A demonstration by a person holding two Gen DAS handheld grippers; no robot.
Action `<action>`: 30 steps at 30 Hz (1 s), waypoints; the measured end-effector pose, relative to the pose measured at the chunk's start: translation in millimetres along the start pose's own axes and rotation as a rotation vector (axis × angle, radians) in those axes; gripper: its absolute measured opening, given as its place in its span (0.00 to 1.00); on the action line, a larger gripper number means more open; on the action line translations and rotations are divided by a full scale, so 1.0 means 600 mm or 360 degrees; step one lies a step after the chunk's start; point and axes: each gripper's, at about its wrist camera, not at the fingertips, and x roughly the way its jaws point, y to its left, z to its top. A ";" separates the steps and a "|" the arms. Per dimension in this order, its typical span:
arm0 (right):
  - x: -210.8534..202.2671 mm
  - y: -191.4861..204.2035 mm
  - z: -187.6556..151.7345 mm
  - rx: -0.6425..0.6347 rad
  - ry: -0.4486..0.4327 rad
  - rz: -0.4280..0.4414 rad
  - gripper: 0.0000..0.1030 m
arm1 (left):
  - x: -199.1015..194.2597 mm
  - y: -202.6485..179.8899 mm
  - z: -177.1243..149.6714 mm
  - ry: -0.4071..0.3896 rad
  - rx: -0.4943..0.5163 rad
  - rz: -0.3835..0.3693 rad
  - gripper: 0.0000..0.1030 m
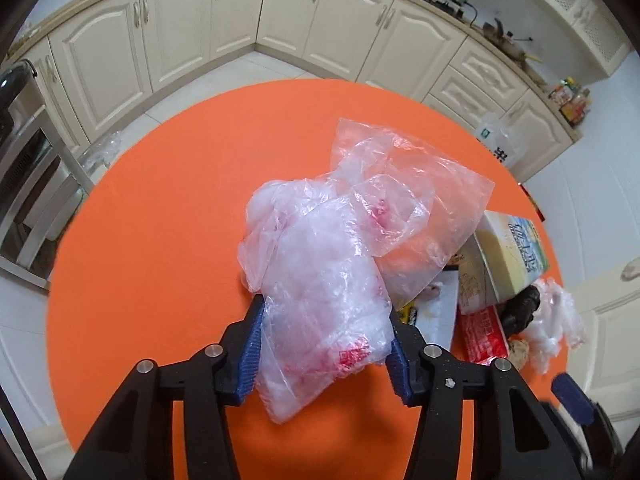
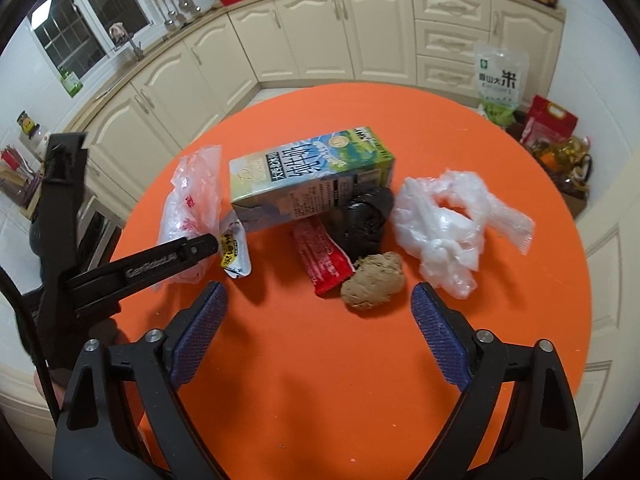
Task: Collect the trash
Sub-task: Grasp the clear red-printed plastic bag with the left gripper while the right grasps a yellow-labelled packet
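An orange round tabletop (image 2: 328,360) is filling both views, standing on a pale tiled floor (image 1: 240,68) in a kitchen ringed by cream cabinets (image 2: 304,32) under a beige counter, with a dark window (image 2: 80,24) showing at the far left of the right wrist view. A rice bag (image 2: 498,80) is leaning against the drawers past the table's far right edge.

The trash is sitting clustered around the middle of the tabletop: a milk carton (image 2: 312,172) lying on its side, a black crumpled bag (image 2: 362,220) touching its near end, a red wrapper (image 2: 324,258) and a brown lump (image 2: 374,280) just beside that, a small yellow-and-white packet (image 2: 236,250), and a white crumpled plastic bag (image 2: 448,224) towards the right edge.

The left gripper (image 1: 326,316) is pinching a clear plastic bag with red print (image 1: 320,280) left of the carton, both blue pads pressing into its sides. The right gripper (image 2: 320,300) is hanging spread wide over bare orange at the near side of the pile, with nothing between its pads.
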 end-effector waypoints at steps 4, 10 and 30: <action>0.015 0.019 0.008 -0.0005 0.0044 0.0035 0.73 | -0.018 0.043 -0.005 -0.0011 -0.0010 0.0014 0.47; 0.064 0.068 0.020 -0.0078 0.0139 0.0070 0.62 | -0.042 0.072 -0.044 -0.0066 -0.0010 0.0019 0.47; 0.108 0.135 0.036 -0.0055 0.0174 0.0063 0.06 | -0.076 0.121 -0.080 -0.0072 0.0068 -0.0041 0.48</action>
